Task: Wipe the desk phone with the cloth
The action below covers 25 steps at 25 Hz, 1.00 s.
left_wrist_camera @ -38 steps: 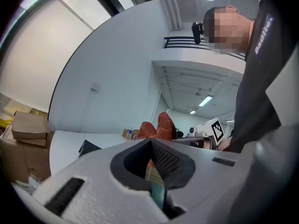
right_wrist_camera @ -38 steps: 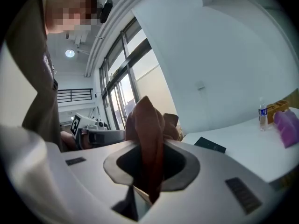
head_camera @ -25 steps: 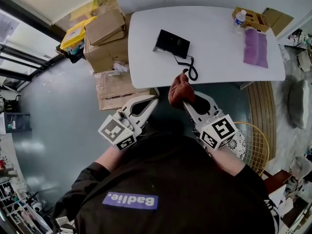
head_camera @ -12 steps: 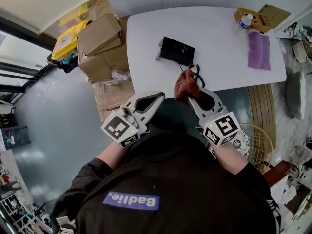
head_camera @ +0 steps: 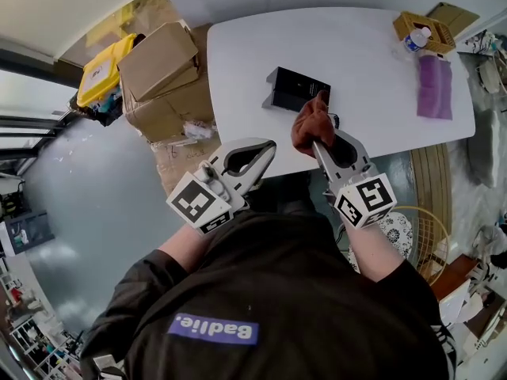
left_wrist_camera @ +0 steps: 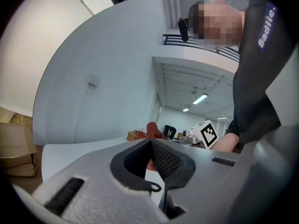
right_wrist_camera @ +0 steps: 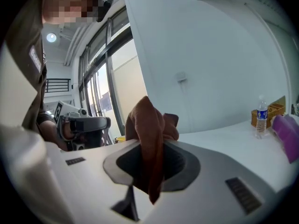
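The right tongs are pinching a bunched rust-brown cloth over the near corner of the black rectangular desk phone, which is lying on the white oval bench. The cloth is hiding whether they touch. The left tongs are hovering pressed together, empty, at the bench's edge.

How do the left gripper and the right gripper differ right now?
The right gripper grips the brown cloth; the left gripper grips nothing. The right gripper reaches to the desk phone; the left gripper hangs by the table edge, away from it. Both are shut.
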Each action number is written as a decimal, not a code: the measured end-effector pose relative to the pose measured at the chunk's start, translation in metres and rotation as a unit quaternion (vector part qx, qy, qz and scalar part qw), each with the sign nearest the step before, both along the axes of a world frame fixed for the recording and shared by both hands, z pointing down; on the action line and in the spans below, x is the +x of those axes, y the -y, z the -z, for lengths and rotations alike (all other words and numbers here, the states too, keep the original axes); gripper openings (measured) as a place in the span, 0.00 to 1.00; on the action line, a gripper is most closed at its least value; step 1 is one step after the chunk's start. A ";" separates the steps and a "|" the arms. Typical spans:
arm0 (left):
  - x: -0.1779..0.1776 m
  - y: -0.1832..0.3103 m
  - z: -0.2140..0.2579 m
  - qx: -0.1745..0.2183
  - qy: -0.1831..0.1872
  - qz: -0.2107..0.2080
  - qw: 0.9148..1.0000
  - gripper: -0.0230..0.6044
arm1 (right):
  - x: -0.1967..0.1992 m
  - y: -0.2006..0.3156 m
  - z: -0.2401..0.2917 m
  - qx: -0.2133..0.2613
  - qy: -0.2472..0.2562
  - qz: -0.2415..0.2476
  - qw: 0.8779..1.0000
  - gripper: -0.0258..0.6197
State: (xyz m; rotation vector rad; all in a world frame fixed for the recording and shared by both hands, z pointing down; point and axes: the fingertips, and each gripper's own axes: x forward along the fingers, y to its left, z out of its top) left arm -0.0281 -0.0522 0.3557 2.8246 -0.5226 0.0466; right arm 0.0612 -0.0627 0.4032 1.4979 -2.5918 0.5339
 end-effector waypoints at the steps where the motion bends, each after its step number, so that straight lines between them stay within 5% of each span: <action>1: 0.001 0.006 -0.003 -0.002 0.000 0.005 1.000 0.05 | 0.001 0.008 -0.004 -0.002 -0.001 0.004 1.000 0.18; 14: 0.023 0.062 -0.027 -0.035 0.006 0.077 0.996 0.05 | 0.019 0.123 -0.059 -0.009 -0.049 0.060 0.997 0.18; 25: 0.016 0.080 -0.042 -0.067 0.016 0.131 0.989 0.05 | -0.009 0.195 -0.124 -0.027 -0.106 0.110 0.988 0.18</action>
